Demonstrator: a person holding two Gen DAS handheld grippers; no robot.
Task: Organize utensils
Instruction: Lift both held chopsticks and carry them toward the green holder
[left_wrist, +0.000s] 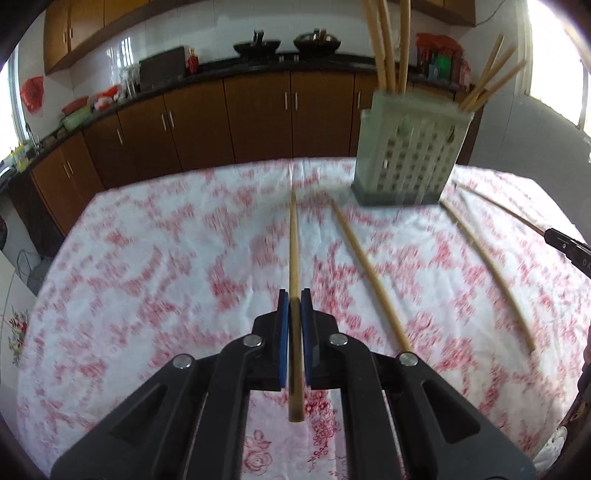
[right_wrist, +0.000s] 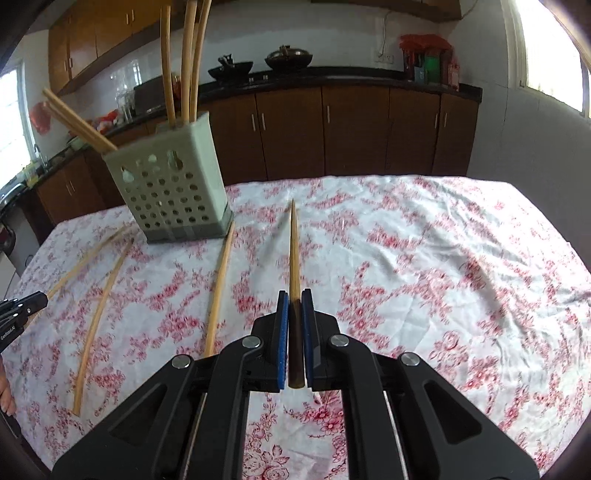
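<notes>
The left gripper has its jaws clamped on a chopstick; the right gripper likewise grips another chopstick, both above the bench.

Red-flowered white tablecloth, pale green holder, tan chopsticks

We see a pale perforated holder upright with chopsticks inside; two loose chopsticks lie on the desk nearby.
</notes>
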